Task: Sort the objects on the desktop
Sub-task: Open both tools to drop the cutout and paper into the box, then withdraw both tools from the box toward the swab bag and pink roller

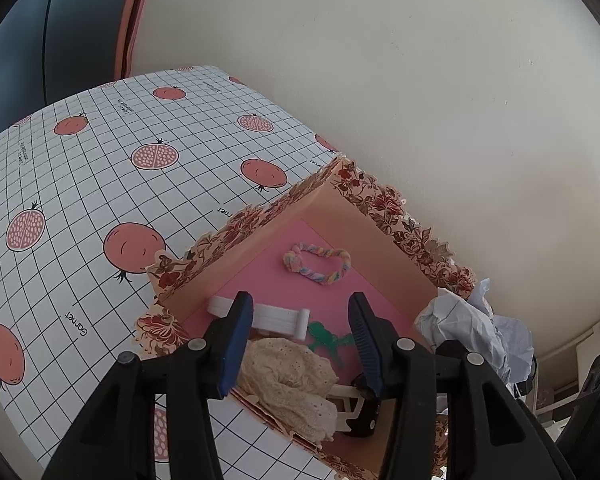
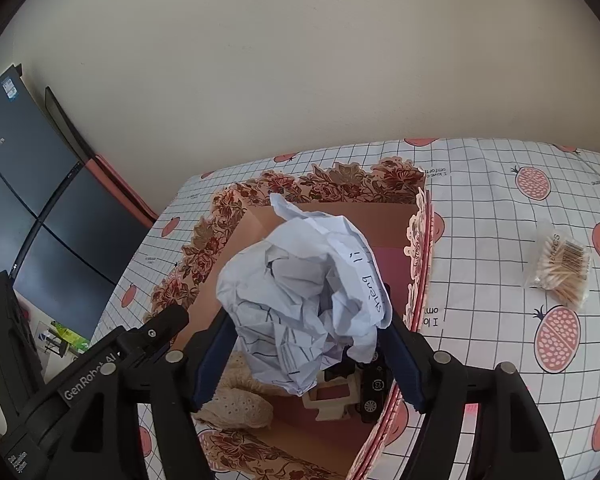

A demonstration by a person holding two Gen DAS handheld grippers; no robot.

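An open cardboard box with a floral rim stands on the checked tablecloth. On its pink floor lie a pastel braided ring, a white comb-like piece, a green clip, a cream lace cloth and a black item. My left gripper hovers open over the box's near side with nothing between its fingers. My right gripper is shut on a crumpled sheet of white paper, which hangs above the box and hides much of its inside.
A clear pack of cotton swabs lies on the tablecloth right of the box. A plain wall runs close behind the box. Dark cabinet panels stand beyond the table's left end. The left tool's black housing shows at the lower left.
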